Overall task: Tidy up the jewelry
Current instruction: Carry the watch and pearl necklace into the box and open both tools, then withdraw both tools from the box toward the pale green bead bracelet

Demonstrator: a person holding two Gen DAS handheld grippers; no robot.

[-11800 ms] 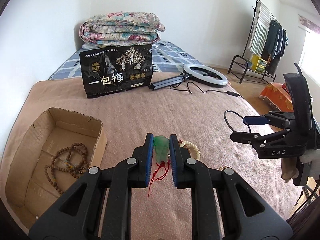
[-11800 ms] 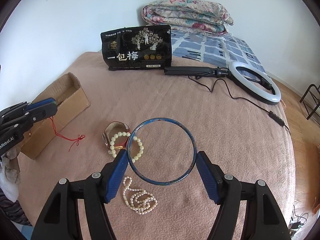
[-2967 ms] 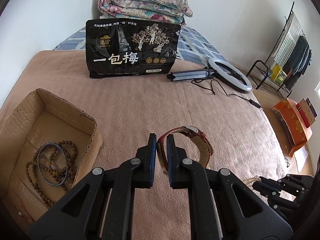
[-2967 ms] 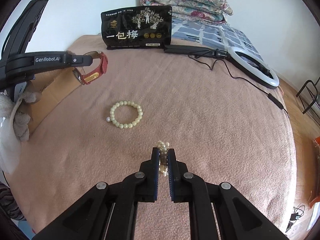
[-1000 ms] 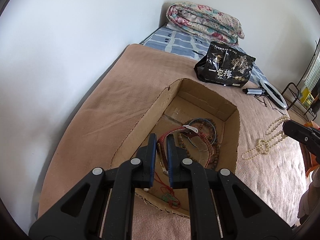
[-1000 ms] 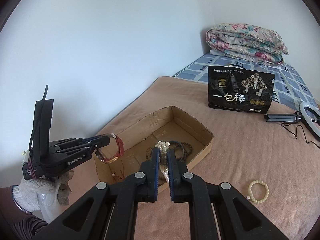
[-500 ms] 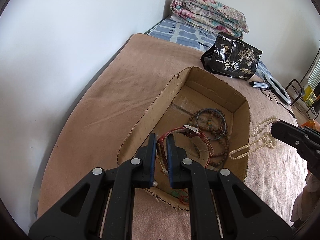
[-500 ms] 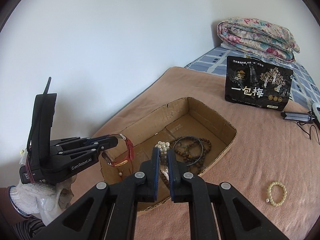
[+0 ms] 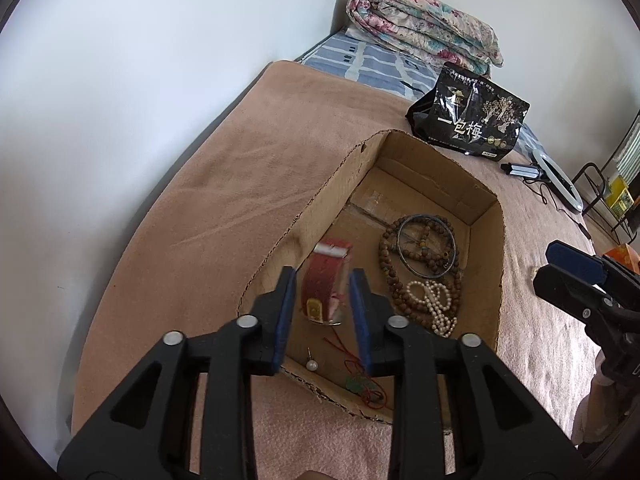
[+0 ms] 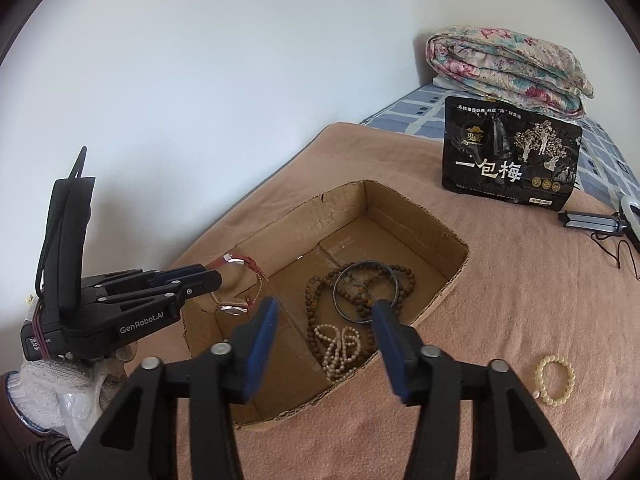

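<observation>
An open cardboard box (image 9: 486, 236) (image 10: 448, 252) lies on the pink bed cover. Inside it are a brown bead necklace (image 9: 390, 256) (image 10: 312, 300), a blue bangle (image 9: 426, 246) (image 10: 366, 276), a pearl necklace (image 9: 434, 300) (image 10: 338, 346) and a green pendant on red cord (image 9: 358, 382). My left gripper (image 9: 322, 312) (image 10: 212, 276) is open above the box's near end; the red-strap watch (image 9: 324, 284) (image 10: 240, 280) is blurred between its jaws, falling free. My right gripper (image 10: 324, 332) is open and empty over the box. A cream bead bracelet (image 10: 556, 378) lies on the cover to the right.
A black snack bag (image 9: 470, 120) (image 10: 510, 160) stands behind the box. A folded floral quilt (image 9: 424, 26) (image 10: 508, 68) lies at the back. A ring light on a stand (image 9: 554, 178) (image 10: 592, 222) lies to the right. A white wall runs along the left.
Both grippers have opened. The pearl necklace has dropped from my right gripper into the box. The watch has left my left gripper's jaws and is falling into the box.
</observation>
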